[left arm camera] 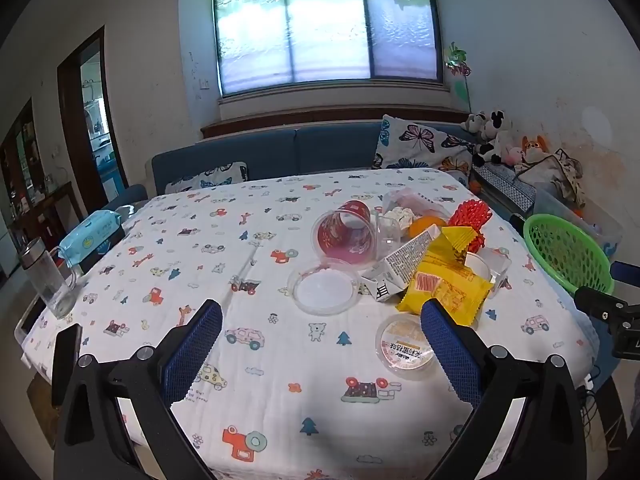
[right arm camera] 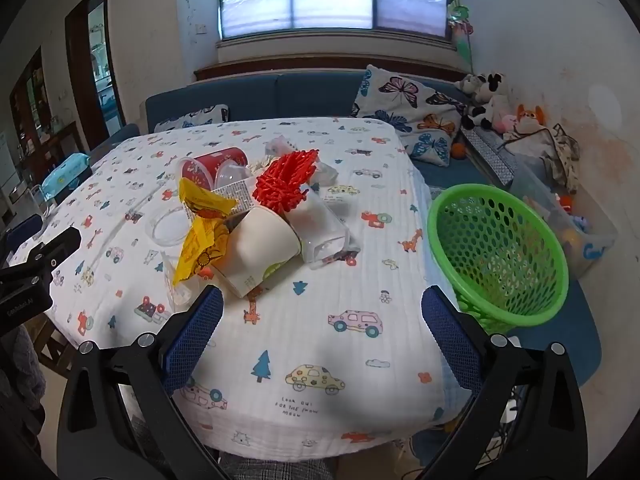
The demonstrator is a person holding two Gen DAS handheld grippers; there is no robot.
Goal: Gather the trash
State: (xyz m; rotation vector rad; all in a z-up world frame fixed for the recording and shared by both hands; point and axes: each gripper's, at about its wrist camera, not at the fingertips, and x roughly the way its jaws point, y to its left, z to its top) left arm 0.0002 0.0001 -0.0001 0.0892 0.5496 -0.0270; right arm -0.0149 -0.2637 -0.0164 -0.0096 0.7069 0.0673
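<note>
Both claws wide open, empty: left claw [left arm camera: 322, 340], right claw [right arm camera: 322, 332]

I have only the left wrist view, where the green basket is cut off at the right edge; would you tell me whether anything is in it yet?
Observer: In the right wrist view the green basket looks empty; I see only its mesh wall.
Operator: Thank you. What lies behind the yellow wrapper on my side?
Observer: A white paper cup on its side, against a clear plastic container.
Operator: And is the right tool holding anything?
Observer: No, the right tool is open, with only the tablecloth showing between its fingers.
</note>
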